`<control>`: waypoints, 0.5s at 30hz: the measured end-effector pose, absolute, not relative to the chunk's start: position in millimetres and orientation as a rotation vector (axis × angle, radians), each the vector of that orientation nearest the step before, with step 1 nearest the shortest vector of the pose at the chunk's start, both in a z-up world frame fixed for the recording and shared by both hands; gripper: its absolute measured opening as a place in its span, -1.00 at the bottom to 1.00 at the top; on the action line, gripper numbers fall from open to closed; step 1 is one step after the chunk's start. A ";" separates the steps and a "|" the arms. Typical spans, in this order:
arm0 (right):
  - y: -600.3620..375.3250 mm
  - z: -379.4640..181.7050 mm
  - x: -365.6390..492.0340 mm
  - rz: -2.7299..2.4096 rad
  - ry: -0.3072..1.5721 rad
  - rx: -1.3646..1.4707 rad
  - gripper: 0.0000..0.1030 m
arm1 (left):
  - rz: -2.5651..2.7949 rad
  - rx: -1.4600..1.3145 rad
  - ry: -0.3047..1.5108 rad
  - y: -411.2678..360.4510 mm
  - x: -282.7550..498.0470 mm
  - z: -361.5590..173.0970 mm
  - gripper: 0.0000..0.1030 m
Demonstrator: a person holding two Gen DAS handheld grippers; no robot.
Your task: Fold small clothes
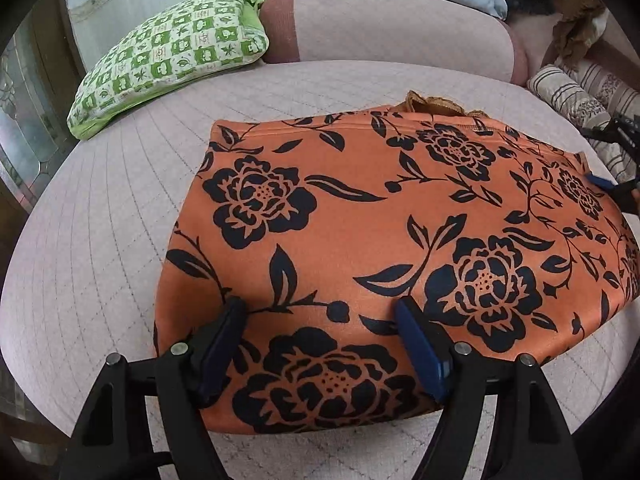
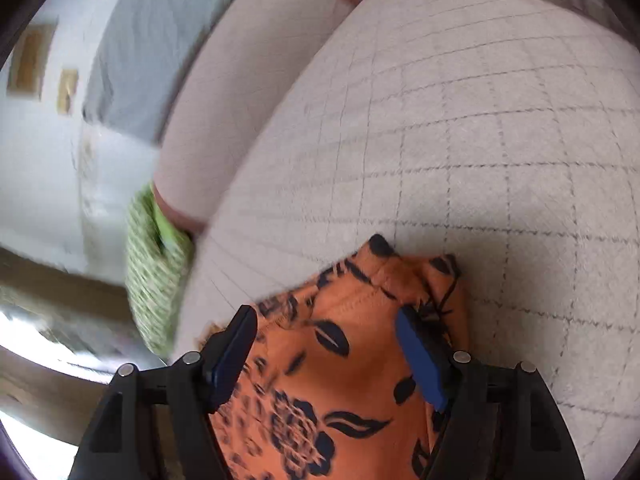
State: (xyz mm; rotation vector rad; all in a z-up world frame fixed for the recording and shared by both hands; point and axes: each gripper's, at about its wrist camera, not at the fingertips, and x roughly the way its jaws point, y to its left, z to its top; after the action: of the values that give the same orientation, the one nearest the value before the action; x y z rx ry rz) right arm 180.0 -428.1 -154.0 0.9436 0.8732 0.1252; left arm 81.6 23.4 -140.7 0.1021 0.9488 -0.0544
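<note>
A wide bed (image 1: 120, 208) covered in pale quilted fabric with a stitched grid fills both views. Spread flat across its middle lies an orange garment (image 1: 380, 240) printed with black flowers, its waistband turned toward the far side, where a scrap of tan lace shows at the edge. A green-and-white patterned pillow (image 1: 168, 52) is set at the far left corner, well apart from the garment.

The left tongs (image 1: 320, 320) are seen spread wide above the near hem, with nothing pinched between the blue pads. The right tongs (image 2: 326, 332) are likewise spread, poised over a rumpled corner of the same garment; that view is blurred.

A risk is judged here: the cloth looks smooth and slippery, so only the top layer may be caught if the pads close too shallowly, and the fold would be dragged askew. An uneven lift between the two sides could also bunch the fabric.
</note>
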 end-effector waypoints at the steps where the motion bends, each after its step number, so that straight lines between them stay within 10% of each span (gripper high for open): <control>1: -423.6 -143.7 171.8 0.122 0.858 0.905 0.46 | -0.057 0.099 0.950 23.8 81.3 -139.4 0.51; 15: -379.0 -154.7 24.7 0.155 0.926 0.927 0.67 | 0.029 -0.001 0.933 66.1 69.6 -128.5 0.51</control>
State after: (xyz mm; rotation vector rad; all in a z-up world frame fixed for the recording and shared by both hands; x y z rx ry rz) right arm 24.7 -379.0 -154.7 0.9269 0.9264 0.1555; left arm 69.6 66.1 -128.5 -0.0013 0.9329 0.0286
